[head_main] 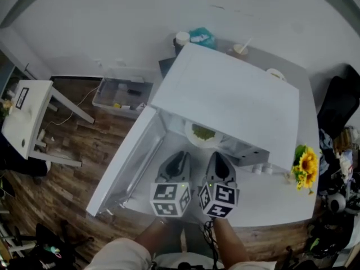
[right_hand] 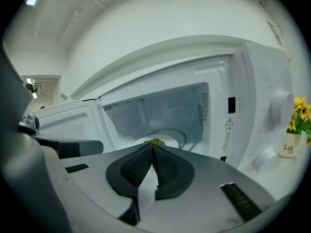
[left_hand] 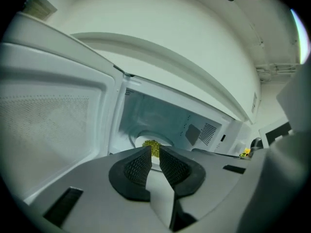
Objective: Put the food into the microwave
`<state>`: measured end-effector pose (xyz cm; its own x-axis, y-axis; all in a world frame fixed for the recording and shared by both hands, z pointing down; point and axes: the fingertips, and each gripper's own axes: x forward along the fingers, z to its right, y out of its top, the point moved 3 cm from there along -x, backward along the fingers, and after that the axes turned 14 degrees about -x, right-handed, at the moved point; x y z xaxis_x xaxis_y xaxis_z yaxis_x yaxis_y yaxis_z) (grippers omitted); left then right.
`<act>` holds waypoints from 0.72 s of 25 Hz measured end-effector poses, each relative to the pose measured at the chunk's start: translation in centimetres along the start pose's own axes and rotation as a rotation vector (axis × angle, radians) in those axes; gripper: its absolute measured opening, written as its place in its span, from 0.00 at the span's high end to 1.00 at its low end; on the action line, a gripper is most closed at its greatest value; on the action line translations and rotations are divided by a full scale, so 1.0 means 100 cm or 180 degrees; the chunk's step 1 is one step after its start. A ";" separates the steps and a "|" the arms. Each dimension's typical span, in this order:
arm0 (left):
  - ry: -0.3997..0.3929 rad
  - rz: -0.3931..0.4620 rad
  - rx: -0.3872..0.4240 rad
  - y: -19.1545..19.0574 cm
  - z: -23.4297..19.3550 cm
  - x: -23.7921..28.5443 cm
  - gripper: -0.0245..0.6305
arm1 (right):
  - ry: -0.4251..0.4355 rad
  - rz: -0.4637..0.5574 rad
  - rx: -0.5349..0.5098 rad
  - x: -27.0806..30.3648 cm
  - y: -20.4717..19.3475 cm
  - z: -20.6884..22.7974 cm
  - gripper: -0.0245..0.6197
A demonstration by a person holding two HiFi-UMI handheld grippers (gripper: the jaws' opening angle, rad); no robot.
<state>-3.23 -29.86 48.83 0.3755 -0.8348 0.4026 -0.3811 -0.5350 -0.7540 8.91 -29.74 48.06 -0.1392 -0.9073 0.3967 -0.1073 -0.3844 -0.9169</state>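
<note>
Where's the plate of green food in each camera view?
Head view: plate of green food, centre, inside the microwave.
Left gripper view: plate low centre, just beyond the jaw tips.
Right gripper view: plate low centre, beyond the jaw tips.
Shared landmark: the open door.

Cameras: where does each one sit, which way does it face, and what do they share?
Head view: on the person's head, looking steeply down at the open microwave; forearms, left gripper, right gripper show.
Left gripper view: on the left gripper, facing the cavity; its parted jaws show.
Right gripper view: on the right gripper, facing the cavity; its shut jaws show.
Shared: all three see the food inside.
</note>
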 end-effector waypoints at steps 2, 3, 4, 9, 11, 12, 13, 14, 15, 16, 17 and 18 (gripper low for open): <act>-0.0021 -0.0009 0.0037 -0.001 0.005 -0.018 0.92 | 0.0019 0.0040 -0.0048 -0.016 0.005 -0.001 0.94; -0.0035 -0.0016 0.0059 -0.001 0.008 -0.027 0.93 | 0.0024 0.0057 -0.0069 -0.025 0.007 -0.001 0.94; -0.0053 -0.0025 0.0082 -0.001 0.011 -0.036 0.94 | 0.0029 0.0073 -0.0087 -0.033 0.010 -0.001 0.94; -0.0173 -0.0026 0.0230 0.010 0.030 -0.069 0.95 | 0.0092 0.0190 -0.0109 -0.068 0.025 0.002 0.94; -0.0220 0.0000 0.0261 0.014 0.038 -0.081 0.95 | 0.0162 0.0209 -0.0096 -0.081 0.029 -0.001 0.94; -0.0243 0.0023 0.0277 0.017 0.042 -0.087 0.95 | 0.0194 0.0216 -0.0095 -0.088 0.031 -0.003 0.94; -0.0265 0.0049 0.0291 0.020 0.045 -0.091 0.95 | 0.0217 0.0227 -0.0101 -0.093 0.033 -0.005 0.94; -0.0284 0.0075 0.0301 0.023 0.049 -0.095 0.95 | 0.0234 0.0243 -0.0111 -0.098 0.035 -0.007 0.94; -0.0300 0.0098 0.0310 0.025 0.052 -0.098 0.95 | 0.0248 0.0262 -0.0120 -0.102 0.038 -0.008 0.94; -0.0312 0.0120 0.0318 0.028 0.055 -0.101 0.95 | 0.0260 0.0281 -0.0124 -0.107 0.040 -0.009 0.94; -0.0322 0.0140 0.0326 0.030 0.058 -0.104 0.95 | 0.0272 0.0300 -0.0122 -0.110 0.043 -0.010 0.94; -0.0331 0.0158 0.0334 0.032 0.061 -0.106 0.95 | 0.0283 0.0322 -0.0120 -0.114 0.046 -0.010 0.94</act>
<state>-3.25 -21.93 39.01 0.4458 -0.8391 0.3116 -0.3131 -0.4724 -0.8239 8.98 -21.02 39.40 -0.2375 -0.9219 0.3062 -0.1251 -0.2836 -0.9508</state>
